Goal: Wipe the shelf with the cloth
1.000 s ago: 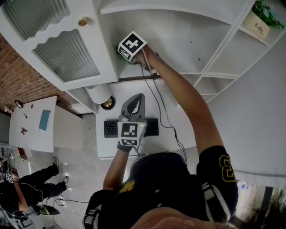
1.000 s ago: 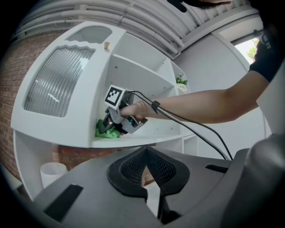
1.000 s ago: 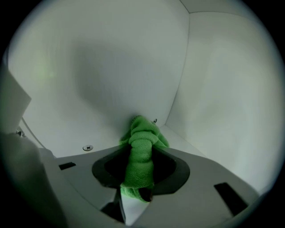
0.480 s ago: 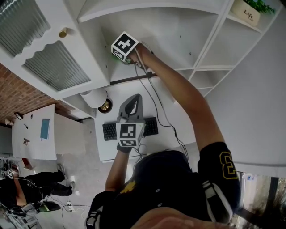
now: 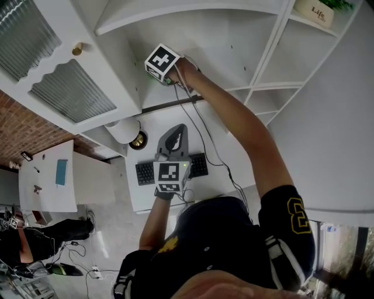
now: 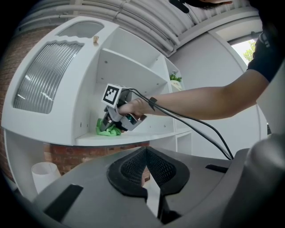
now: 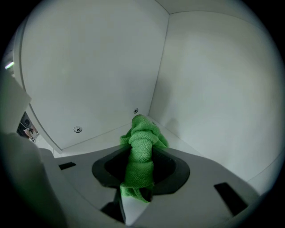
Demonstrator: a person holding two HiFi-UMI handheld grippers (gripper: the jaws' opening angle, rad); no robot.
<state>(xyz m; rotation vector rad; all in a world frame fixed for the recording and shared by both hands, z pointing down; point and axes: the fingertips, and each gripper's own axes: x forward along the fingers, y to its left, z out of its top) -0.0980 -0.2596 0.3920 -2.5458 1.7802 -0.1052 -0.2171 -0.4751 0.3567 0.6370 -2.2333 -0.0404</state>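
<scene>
bystander (image 5: 23, 242) shifted; cloth (image 7: 141, 156) in white shelf (image 6: 133, 138) corner

The word "Life" is showing in dark script on a pale plant pot (image 5: 317, 10), which is standing on a shelf well off to the right of the right gripper (image 5: 156, 77) and above it in the head view. A yellow numeral, seemingly a 3, is showing on the person's black sleeve (image 5: 292, 222), back along the arm from that gripper. The marker cubes (image 5: 162, 61) are bearing black-and-white square patterns.
</scene>
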